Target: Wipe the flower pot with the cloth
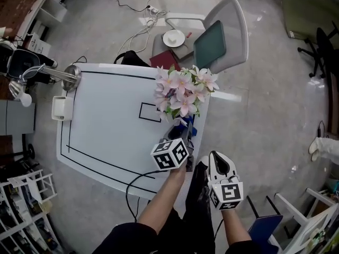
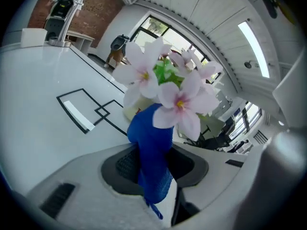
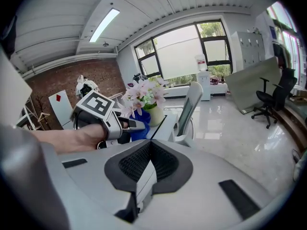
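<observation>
The flower pot [image 3: 154, 113] is pale cream and carries pink flowers [image 1: 183, 91]; it stands near the right edge of the white table [image 1: 106, 126]. From above the blooms hide most of it. My left gripper [image 1: 183, 134] is shut on a blue cloth [image 2: 152, 147], and the cloth presses against the pot's near side [image 2: 130, 110]. In the right gripper view the left gripper [image 3: 132, 124] and the cloth [image 3: 139, 131] sit right beside the pot. My right gripper [image 1: 218, 160] hangs off the table's right edge, its jaws shut with nothing between them [image 3: 149, 164].
A black tape rectangle [image 1: 150, 112] marks the table left of the pot. A white box [image 1: 62, 108] and a metal lamp head [image 1: 71, 77] sit at the table's left edge. A white chair with a green board [image 1: 212, 41] stands behind the table.
</observation>
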The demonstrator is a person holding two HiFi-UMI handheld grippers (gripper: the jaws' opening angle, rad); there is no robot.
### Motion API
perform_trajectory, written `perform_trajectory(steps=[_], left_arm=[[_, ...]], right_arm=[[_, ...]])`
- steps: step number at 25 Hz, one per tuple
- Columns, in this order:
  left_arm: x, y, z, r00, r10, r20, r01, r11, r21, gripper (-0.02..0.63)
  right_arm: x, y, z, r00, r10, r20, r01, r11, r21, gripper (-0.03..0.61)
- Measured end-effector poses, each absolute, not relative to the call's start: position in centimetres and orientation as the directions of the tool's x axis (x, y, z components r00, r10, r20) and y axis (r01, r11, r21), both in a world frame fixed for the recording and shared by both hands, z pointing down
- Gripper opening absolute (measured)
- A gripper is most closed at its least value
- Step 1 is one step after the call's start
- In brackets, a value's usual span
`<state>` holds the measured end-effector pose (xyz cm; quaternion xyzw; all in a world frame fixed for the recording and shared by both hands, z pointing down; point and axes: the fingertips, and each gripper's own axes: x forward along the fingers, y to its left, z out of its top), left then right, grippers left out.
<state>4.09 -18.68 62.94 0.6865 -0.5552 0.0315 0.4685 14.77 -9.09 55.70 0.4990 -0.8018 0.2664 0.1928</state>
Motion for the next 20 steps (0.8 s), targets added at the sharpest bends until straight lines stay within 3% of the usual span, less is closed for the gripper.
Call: perform_trajectory(steps=[6,12,16,20], left_arm=[[-3.0,-18.8,63.0,0.326,-0.749,0.577,-0.877,-0.011,0.480,0.140],[-10.7,-22.6,61.8,0.254,-0.791,0.556,-0.965,-0.167,0.203,0.140],[-11.9,-27.0,61.0,0.301,-0.779,0.550,-0.941,-0.335,0.040,0.140],[-9.9,-30.5,61.4,0.386,-0.737,0.554,-0.893,-0.450,0.023,0.140]], right_arm=[[11.1,-9.4,55.1,-0.443,-0.692,0.570,-0.894,0.385,-0.229,0.008],[7.4,-10.2,54.4,-0.450,-0.684,0.574,-0.888,0.410,-0.209,0.008],[5.3,-10.4,54.0,-0.444,-0.676,0.589,-0.888,0.419,-0.189,0.008],[3.7,-10.5,54.0,-0.434,-0.671,0.601,-0.892,0.413,-0.183,0.008]])
